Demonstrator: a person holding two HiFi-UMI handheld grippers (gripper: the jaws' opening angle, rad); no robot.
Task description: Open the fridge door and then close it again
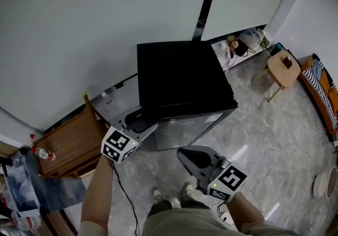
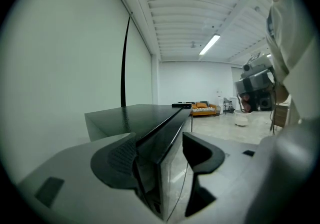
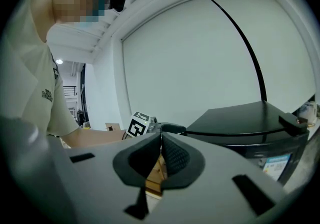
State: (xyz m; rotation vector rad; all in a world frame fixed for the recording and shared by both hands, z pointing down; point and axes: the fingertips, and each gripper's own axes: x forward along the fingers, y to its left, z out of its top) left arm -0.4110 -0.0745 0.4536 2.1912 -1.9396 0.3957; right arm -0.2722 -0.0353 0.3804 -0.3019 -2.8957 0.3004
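A small black fridge [image 1: 182,79] stands against the white wall, its door [image 1: 193,126] closed and facing me. My left gripper [image 1: 138,119] is at the door's top left corner. In the left gripper view its jaws [image 2: 160,150] stand open with the door's edge [image 2: 167,128] between them, and a gap shows on the right-hand side. My right gripper [image 1: 193,158] hangs in front of the fridge, apart from it. Its jaws [image 3: 161,153] are shut with nothing in them. The fridge [image 3: 250,118] lies to the right in the right gripper view.
A wooden cabinet [image 1: 71,142] stands left of the fridge, with a bottle [image 1: 43,154] beside it. A round wooden stool [image 1: 282,68] and a striped sofa [image 1: 322,90] are at the right. A black cable [image 1: 124,192] runs over the floor by my feet [image 1: 171,194].
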